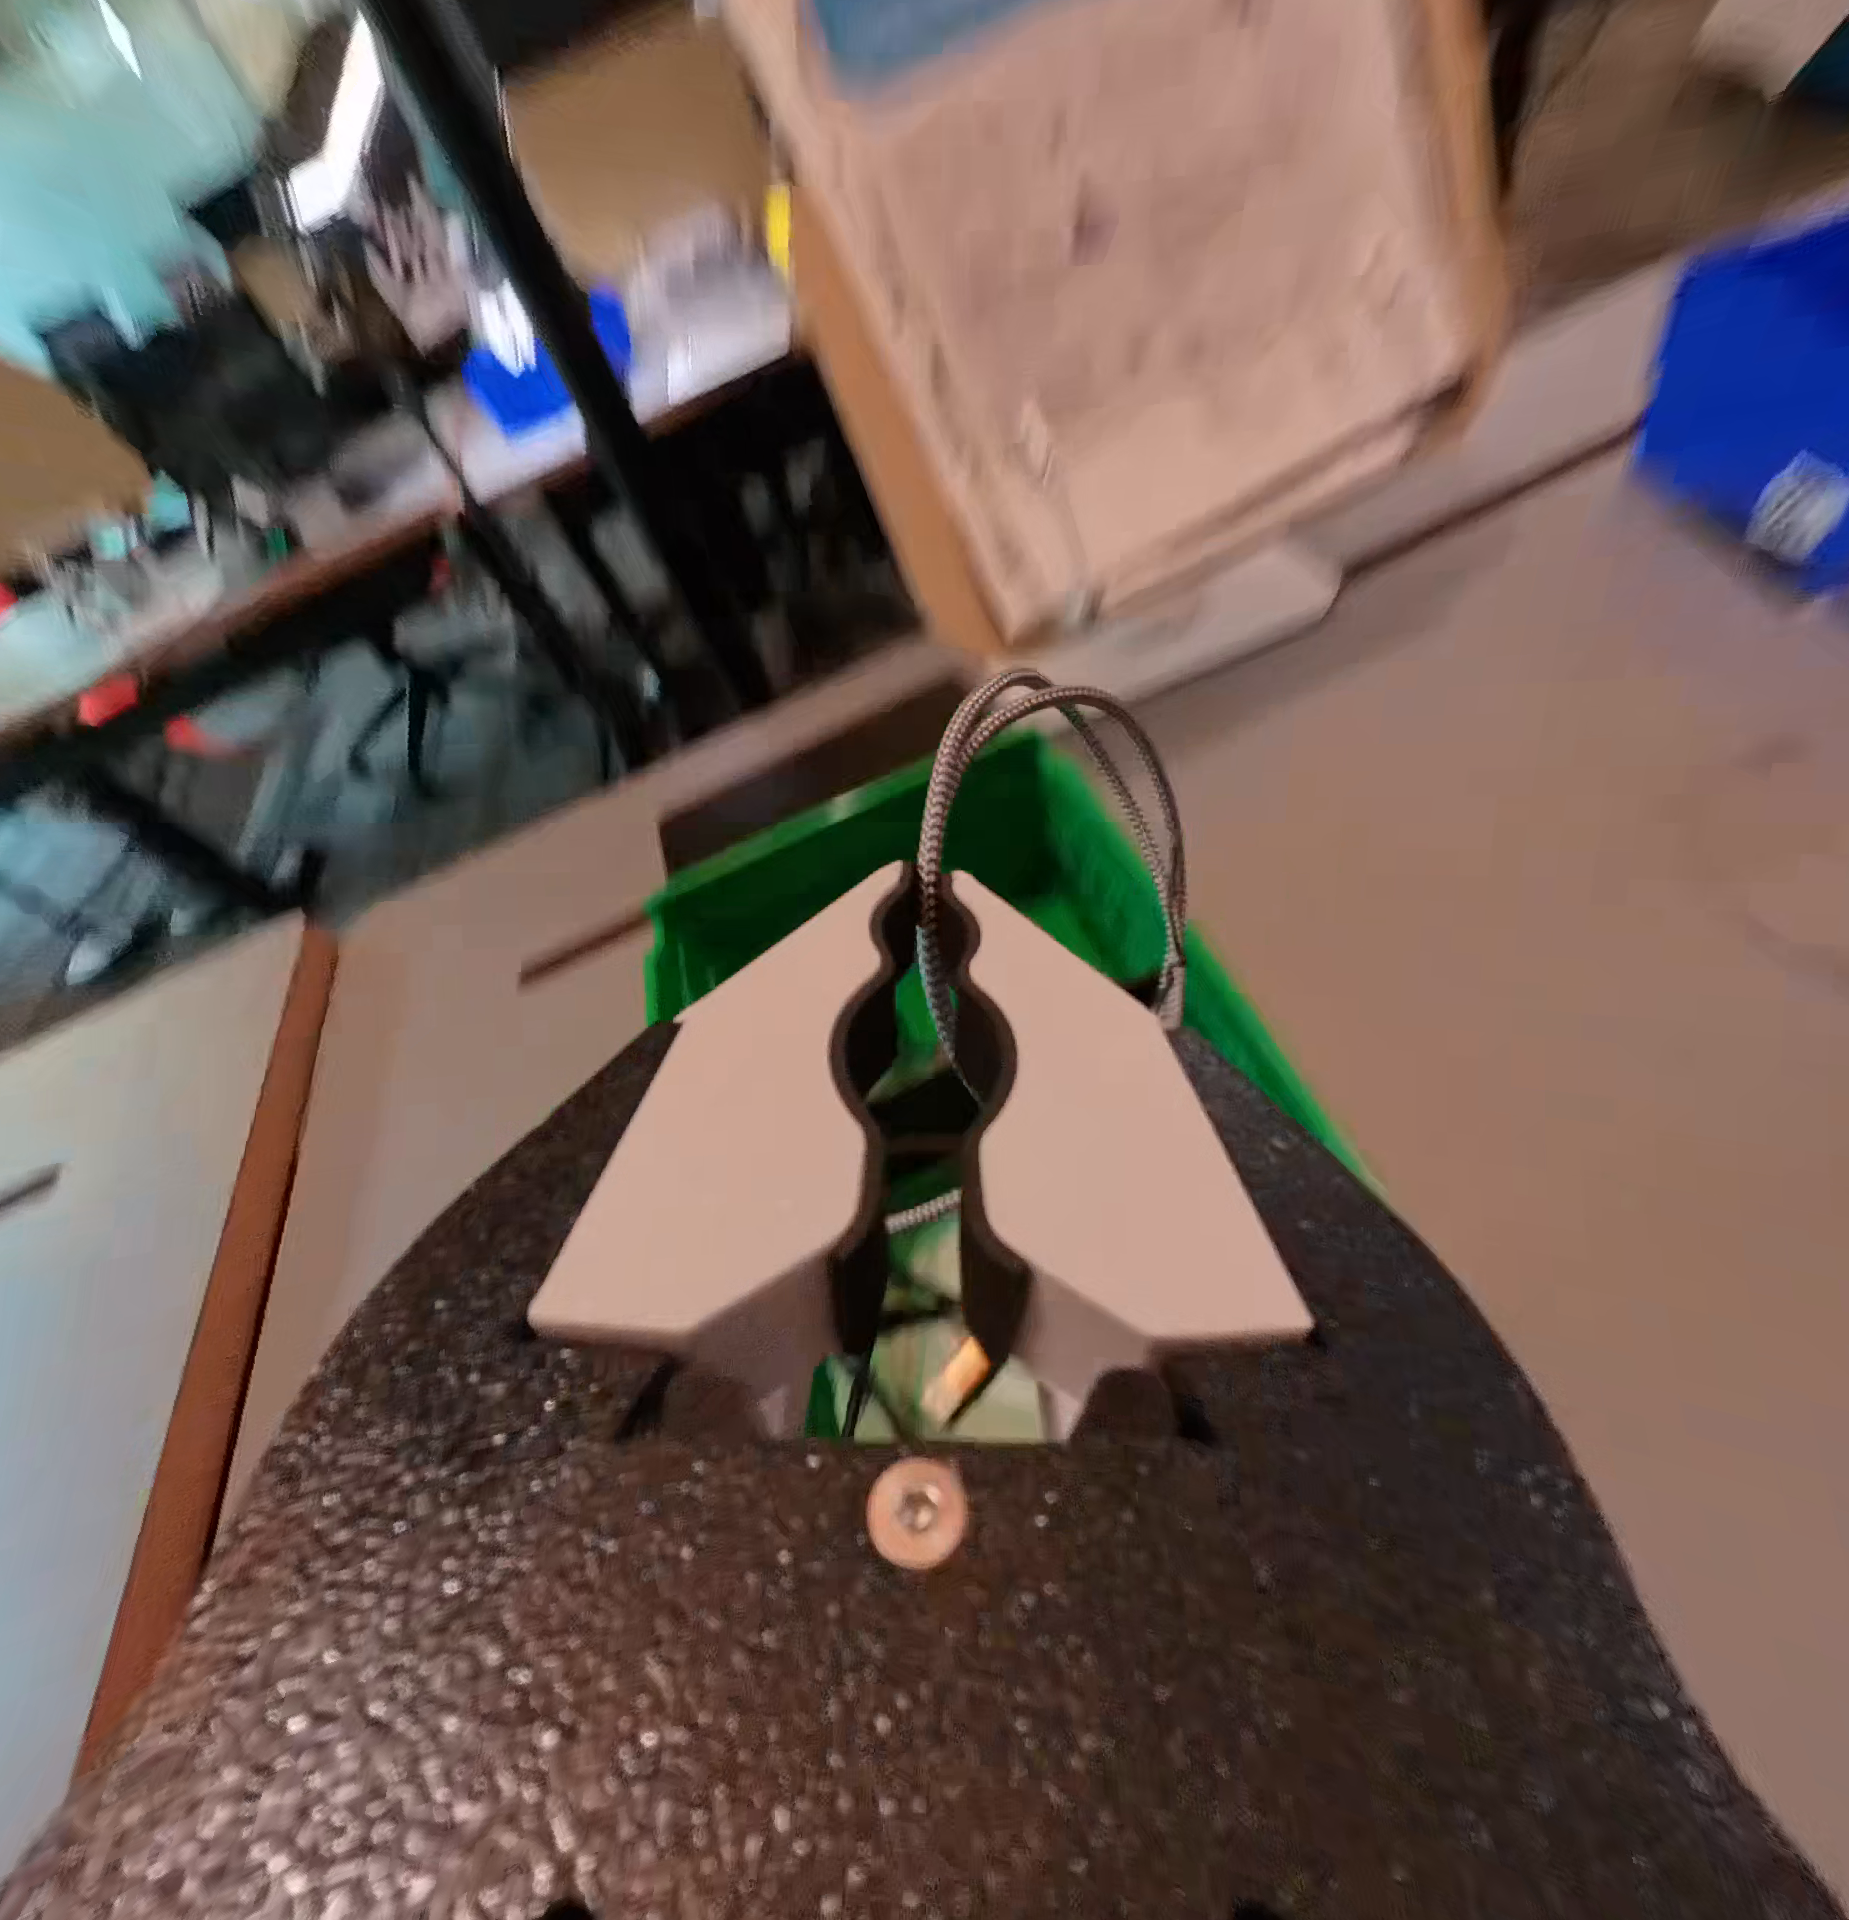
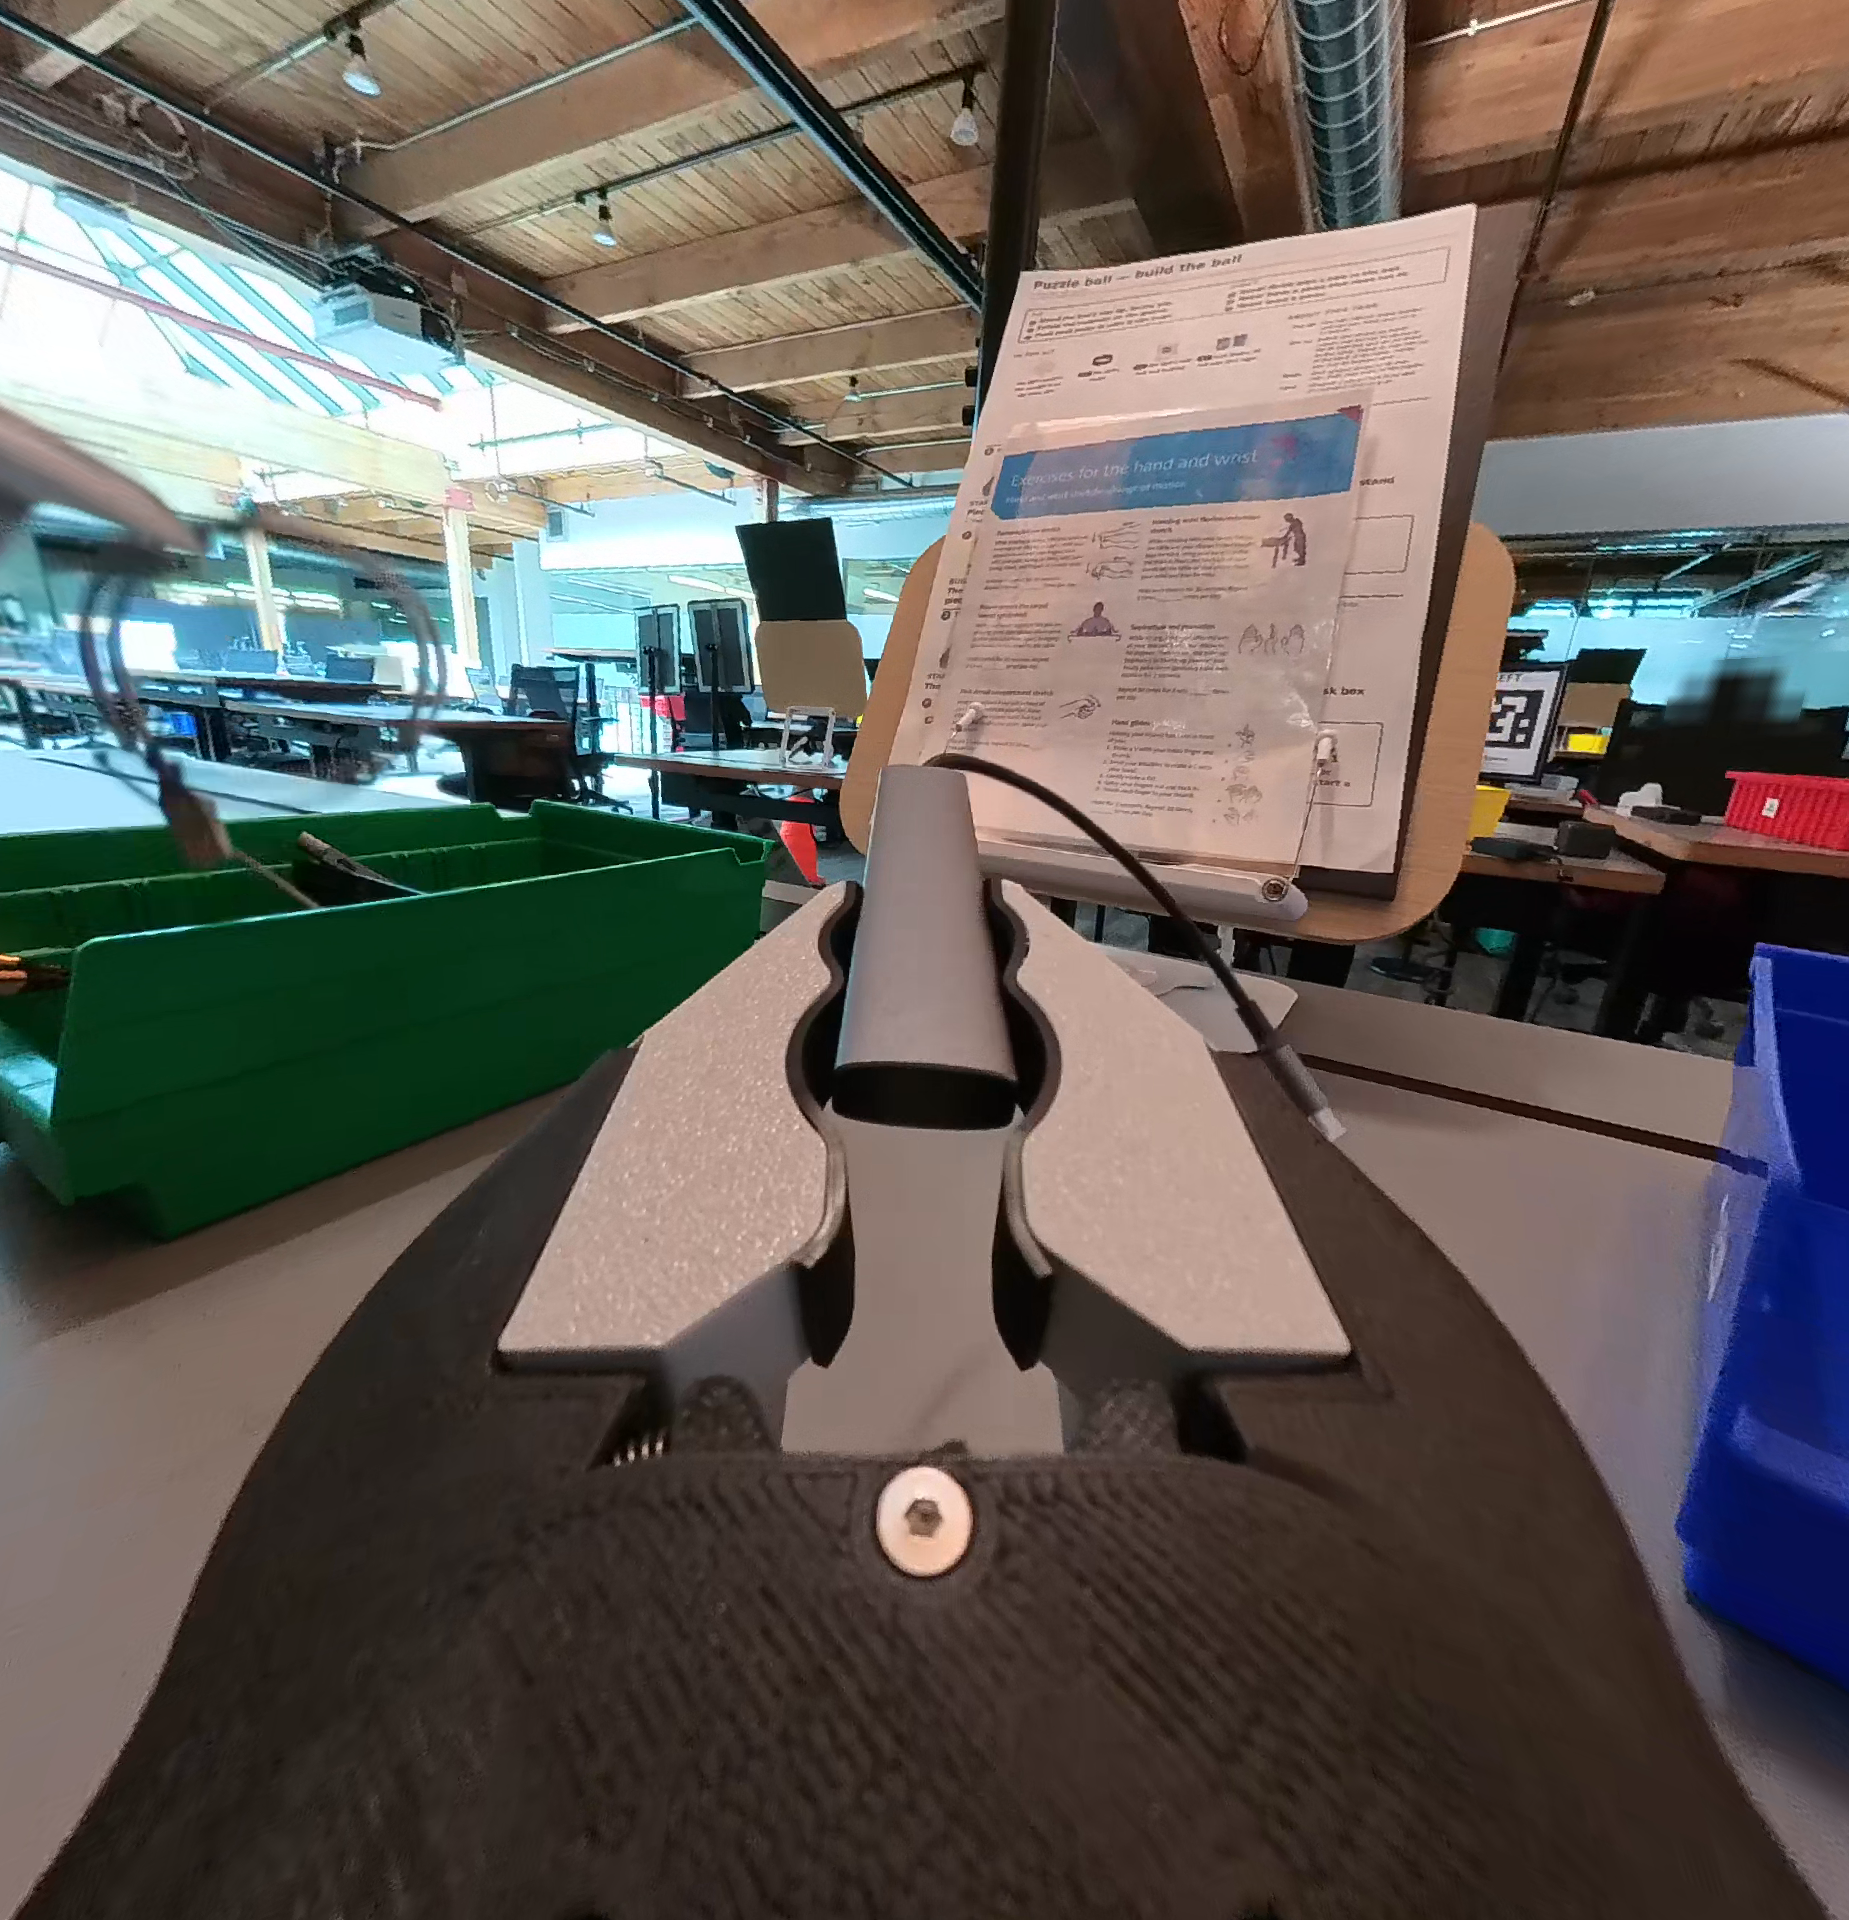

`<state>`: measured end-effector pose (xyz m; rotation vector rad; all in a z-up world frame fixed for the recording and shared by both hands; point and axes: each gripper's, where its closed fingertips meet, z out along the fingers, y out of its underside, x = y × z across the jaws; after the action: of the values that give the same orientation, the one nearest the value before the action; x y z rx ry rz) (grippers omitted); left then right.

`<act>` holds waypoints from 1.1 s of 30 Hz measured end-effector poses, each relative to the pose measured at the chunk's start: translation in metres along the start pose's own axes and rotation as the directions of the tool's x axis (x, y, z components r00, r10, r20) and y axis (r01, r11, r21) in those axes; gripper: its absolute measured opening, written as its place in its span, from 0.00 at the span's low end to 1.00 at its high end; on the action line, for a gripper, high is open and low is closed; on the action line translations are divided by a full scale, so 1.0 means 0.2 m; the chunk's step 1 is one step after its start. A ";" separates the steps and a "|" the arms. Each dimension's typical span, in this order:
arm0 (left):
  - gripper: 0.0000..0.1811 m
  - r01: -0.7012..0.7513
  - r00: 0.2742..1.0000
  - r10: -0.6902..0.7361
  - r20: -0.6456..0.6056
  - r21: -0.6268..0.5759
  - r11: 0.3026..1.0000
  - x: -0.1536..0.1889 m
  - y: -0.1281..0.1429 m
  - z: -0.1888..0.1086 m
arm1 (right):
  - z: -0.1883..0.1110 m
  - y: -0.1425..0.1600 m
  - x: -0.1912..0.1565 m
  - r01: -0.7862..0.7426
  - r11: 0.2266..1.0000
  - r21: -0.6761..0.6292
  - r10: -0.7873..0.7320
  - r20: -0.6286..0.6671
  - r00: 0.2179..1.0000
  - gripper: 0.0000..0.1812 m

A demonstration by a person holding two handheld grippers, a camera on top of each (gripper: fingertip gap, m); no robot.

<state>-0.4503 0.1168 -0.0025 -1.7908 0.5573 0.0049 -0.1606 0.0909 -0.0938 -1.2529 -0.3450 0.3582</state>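
My left gripper [image 1: 932, 883] is shut on a grey braided cable [image 1: 1055, 717] that loops up past the fingertips and hangs down on the right, above a green bin [image 1: 1086, 831]. The left wrist view is blurred. In the right wrist view that cable [image 2: 120, 686] with its plug end hangs, blurred, over the green bin [image 2: 380, 997] at the left. My right gripper [image 2: 920, 904] is shut on a grey flat adapter block [image 2: 915, 935] held upright. A thin black cord [image 2: 1159, 914] runs from its top and ends in a small plug [image 2: 1304, 1091] at the right.
The green bin has dividers and holds a few tools and cables. A blue bin [image 2: 1803, 1299] stands at the right, also in the left wrist view [image 1: 1782, 384]. A document stand with printed sheets [image 2: 1180, 582] stands behind. A cardboard box [image 1: 1138, 291] stands beyond the grey table [image 1: 1522, 935]. The tips of one gripper are about 30 cm away from the tips of the other.
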 end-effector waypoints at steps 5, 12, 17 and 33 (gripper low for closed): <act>0.00 0.074 0.966 0.025 -0.256 0.372 0.925 0.31 -0.50 -0.31 | -0.01 -0.01 0.06 -0.001 1.000 0.011 0.001 -0.040 0.999 0.13; 0.01 0.161 0.829 0.141 -0.541 0.473 0.866 0.80 -0.59 -0.44 | -0.07 -0.03 0.25 -0.090 0.995 0.044 0.095 -0.119 0.988 0.13; 0.01 0.066 0.707 0.194 -0.680 0.336 0.939 1.16 -0.30 -0.28 | -0.08 -0.03 0.29 -0.071 0.997 0.034 0.075 -0.112 0.991 0.13; 0.26 0.261 0.910 -0.220 -0.351 0.072 0.963 0.79 0.09 0.03 | -0.10 -0.03 0.34 -0.086 0.996 0.036 0.090 -0.122 0.988 0.13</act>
<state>-0.3152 0.0620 -0.0658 -1.7431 0.5630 -0.5088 -0.0902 0.1024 -0.0900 -1.2562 -0.1775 0.3582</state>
